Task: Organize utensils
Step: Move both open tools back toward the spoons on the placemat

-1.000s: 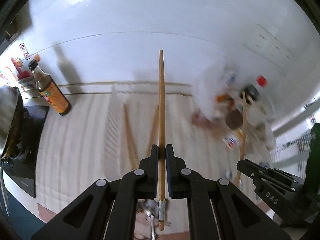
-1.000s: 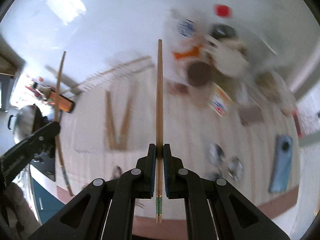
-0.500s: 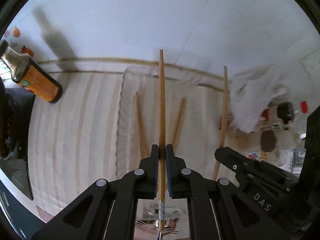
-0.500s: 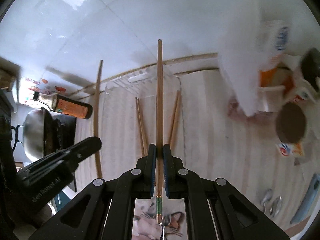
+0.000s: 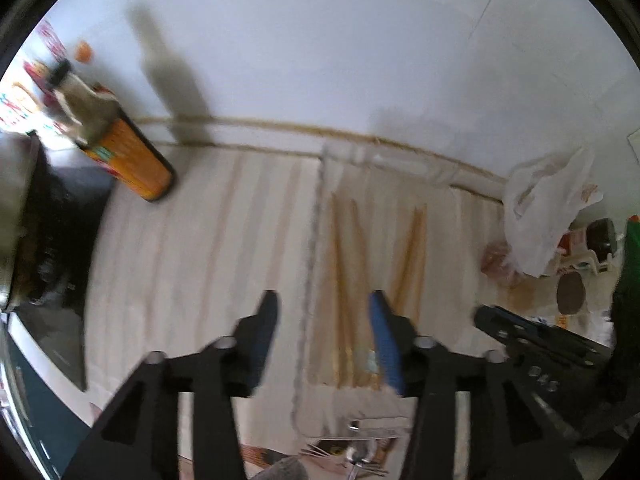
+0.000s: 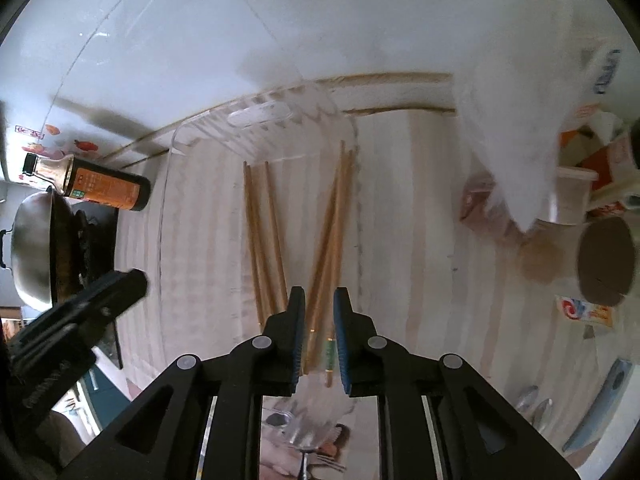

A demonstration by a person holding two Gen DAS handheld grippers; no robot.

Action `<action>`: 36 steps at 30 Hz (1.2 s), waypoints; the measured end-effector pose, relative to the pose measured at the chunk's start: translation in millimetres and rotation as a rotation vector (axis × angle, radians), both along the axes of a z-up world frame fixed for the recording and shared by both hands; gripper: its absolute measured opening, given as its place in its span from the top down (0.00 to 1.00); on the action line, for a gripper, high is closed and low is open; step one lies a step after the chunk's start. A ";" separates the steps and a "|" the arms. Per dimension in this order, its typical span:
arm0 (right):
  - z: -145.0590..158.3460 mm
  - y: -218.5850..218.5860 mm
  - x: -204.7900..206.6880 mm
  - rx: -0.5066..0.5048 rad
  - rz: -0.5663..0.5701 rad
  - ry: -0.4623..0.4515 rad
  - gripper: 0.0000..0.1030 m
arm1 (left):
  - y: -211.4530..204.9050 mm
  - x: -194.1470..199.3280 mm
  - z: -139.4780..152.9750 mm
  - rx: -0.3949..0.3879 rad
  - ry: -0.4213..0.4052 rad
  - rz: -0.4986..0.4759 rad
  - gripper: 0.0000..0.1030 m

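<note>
The left wrist view is smeared by motion, so edges of the clear tray and the wooden chopsticks inside it read only as soft tan streaks; how many sticks lie there cannot be counted from this view. Their near ends pass behind the blue pad of one finger and are cut off. The right wrist view is sharper: the chopsticks lie flat in the tray, in two loose bundles, one toward the tray's left wall and one slanting toward its right wall, tips pointing to the tray's far edge by the wall. The tray's near edge is hidden under the gripper bodies.

The left gripper has just been opening and its jaws stand wide apart, with nothing pressed between them; the left bundle shows in the gap, lying loose on the tray floor. The right gripper has just been opening too, to a narrow gap; the butt ends of the right bundle, one with a green band, lie below that gap, not pinched by the pads.

A soy sauce bottle lies near the counter's left edge beside a wok. A white plastic bag blurs the right side.
</note>
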State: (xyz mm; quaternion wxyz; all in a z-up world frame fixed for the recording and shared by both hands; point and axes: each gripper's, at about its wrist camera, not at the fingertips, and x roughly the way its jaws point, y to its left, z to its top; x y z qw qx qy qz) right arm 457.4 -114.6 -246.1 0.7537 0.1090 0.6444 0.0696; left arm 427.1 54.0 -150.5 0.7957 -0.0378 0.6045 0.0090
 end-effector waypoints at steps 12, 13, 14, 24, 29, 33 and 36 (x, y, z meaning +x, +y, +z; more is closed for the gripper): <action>67.5 -66.7 -85.0 -0.114 -0.108 -0.205 0.34 | 5.9 -69.9 44.9 0.166 -0.320 0.055 0.00; 70.2 -75.7 -96.8 -0.125 -0.122 -0.222 0.34 | 3.5 -74.0 43.0 0.171 -0.318 0.046 0.00; 71.7 -84.3 -107.3 -0.131 -0.133 -0.236 0.33 | 0.7 -80.1 39.6 0.186 -0.308 0.039 0.00; 6.4 -135.7 -206.0 -0.146 -0.290 -0.110 0.30 | -27.2 -138.0 -42.0 0.200 -0.082 -0.045 0.00; -46.7 -157.4 -238.4 -0.128 -0.352 0.014 0.36 | -43.6 -167.9 -88.6 0.206 0.033 -0.113 0.01; -74.1 -162.2 -250.3 -0.146 -0.357 0.061 0.39 | -53.5 -180.5 -112.7 0.184 0.094 -0.148 0.03; -86.0 -163.7 -254.0 -0.148 -0.359 0.078 0.40 | -65.3 -189.2 -129.5 0.145 0.143 -0.184 0.07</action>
